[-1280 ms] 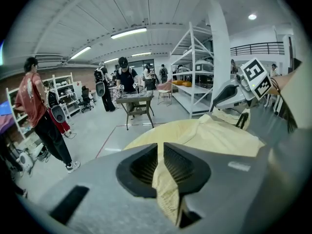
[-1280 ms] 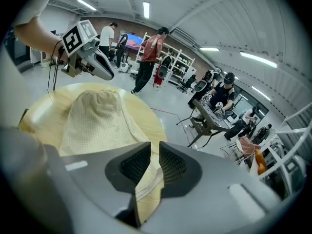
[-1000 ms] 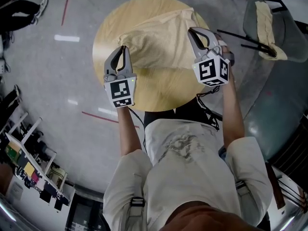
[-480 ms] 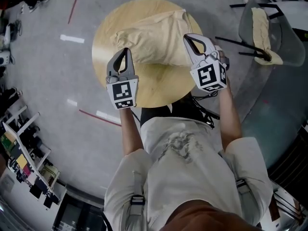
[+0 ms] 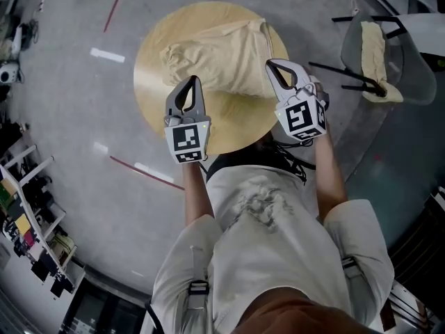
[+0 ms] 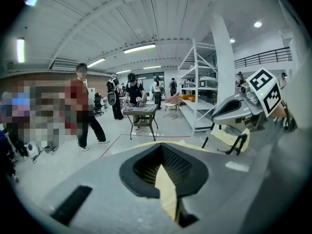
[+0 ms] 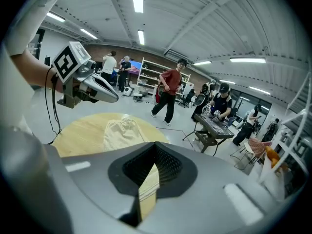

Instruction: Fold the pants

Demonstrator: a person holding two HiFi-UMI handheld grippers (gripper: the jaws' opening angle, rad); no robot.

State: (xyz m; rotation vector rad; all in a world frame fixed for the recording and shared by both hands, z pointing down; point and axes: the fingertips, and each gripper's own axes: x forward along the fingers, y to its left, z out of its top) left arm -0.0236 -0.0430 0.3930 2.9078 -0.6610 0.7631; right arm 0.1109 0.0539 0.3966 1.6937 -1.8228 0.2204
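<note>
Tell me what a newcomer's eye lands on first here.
The beige cloth pants lie loosely folded on the round light wooden table, in the upper middle of the head view. The left gripper and right gripper hover shut and empty at the pants' near edge.

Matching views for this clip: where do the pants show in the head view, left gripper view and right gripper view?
Head view: pants lie upper centre, on the round table.
Left gripper view: not made out; only a pale yellow sliver shows low at centre.
Right gripper view: pants lie left of centre, on the table.
Shared landmark: the round table's yellow top, in head and right gripper views.
</note>
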